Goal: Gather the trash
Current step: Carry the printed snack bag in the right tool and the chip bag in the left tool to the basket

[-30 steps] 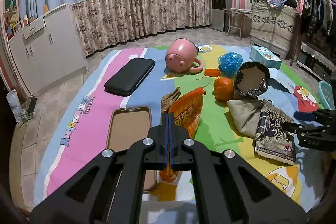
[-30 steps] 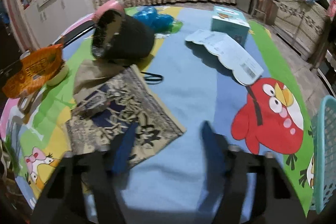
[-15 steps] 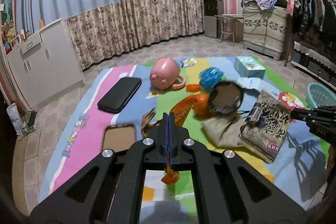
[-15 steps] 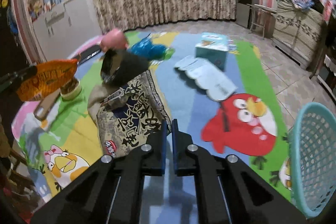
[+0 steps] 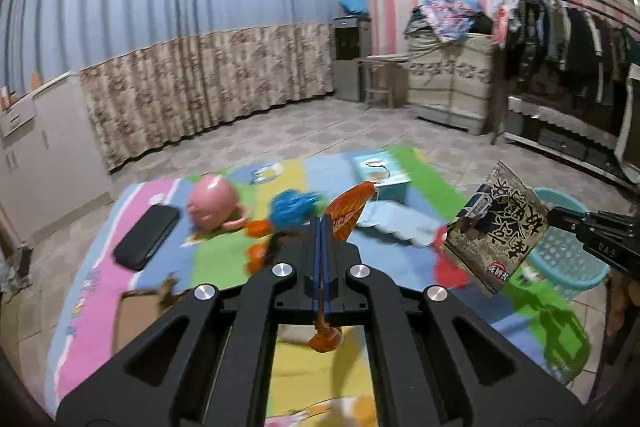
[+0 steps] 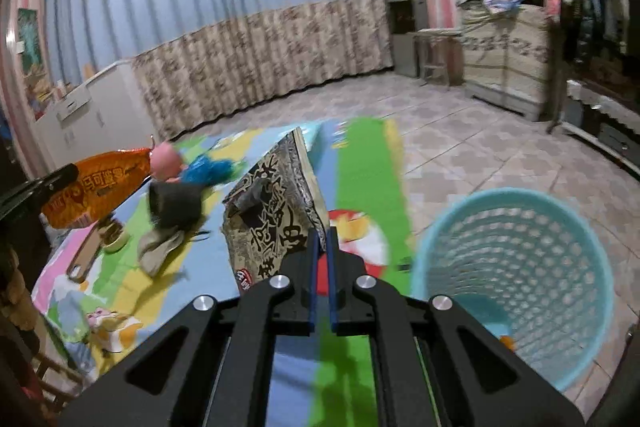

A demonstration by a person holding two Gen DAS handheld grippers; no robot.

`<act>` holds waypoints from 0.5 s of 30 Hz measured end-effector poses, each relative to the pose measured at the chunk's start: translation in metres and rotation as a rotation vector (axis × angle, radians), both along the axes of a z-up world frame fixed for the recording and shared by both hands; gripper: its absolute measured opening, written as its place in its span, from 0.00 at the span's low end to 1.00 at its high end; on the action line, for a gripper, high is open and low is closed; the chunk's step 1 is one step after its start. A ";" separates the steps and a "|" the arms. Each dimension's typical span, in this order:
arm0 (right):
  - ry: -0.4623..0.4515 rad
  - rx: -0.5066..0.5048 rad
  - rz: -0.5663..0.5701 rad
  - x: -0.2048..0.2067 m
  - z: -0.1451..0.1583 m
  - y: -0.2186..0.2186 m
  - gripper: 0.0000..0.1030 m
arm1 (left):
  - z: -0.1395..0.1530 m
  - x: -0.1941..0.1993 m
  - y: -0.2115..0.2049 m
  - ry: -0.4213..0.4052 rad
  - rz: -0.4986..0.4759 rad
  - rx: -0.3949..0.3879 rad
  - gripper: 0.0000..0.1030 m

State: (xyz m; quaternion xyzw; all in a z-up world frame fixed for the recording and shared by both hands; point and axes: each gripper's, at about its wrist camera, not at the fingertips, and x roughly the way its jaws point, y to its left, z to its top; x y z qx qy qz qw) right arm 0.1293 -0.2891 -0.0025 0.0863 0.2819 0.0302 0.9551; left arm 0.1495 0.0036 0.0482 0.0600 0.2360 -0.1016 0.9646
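Trash in both jaws: orange wrapper [image 5: 347,211] left, black packet [image 6: 276,223] right, beside basket rim [image 6: 516,199].

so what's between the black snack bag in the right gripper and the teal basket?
Nothing on the mat: in the right wrist view only bare play mat and floor tile separate the black snack bag, pinched by the right gripper, from the teal basket.

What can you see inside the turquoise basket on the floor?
Inside the turquoise basket, a small orange scrap lies on the bottom near the front wall. The rest of the visible bottom looks bare, but the near wall and the gripper frame cover part of it.
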 end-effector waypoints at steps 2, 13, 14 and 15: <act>-0.010 0.009 -0.047 -0.005 0.002 -0.020 0.04 | 0.001 0.003 -0.019 -0.002 -0.033 -0.006 0.00; 0.018 0.008 -0.338 -0.029 -0.010 -0.124 0.04 | -0.013 0.009 -0.118 0.007 -0.190 -0.010 0.00; 0.021 0.009 -0.357 -0.031 -0.012 -0.130 0.04 | -0.015 0.009 -0.129 0.008 -0.208 -0.011 0.00; 0.024 0.007 -0.376 -0.033 -0.014 -0.135 0.04 | -0.017 0.009 -0.136 0.010 -0.218 -0.012 0.00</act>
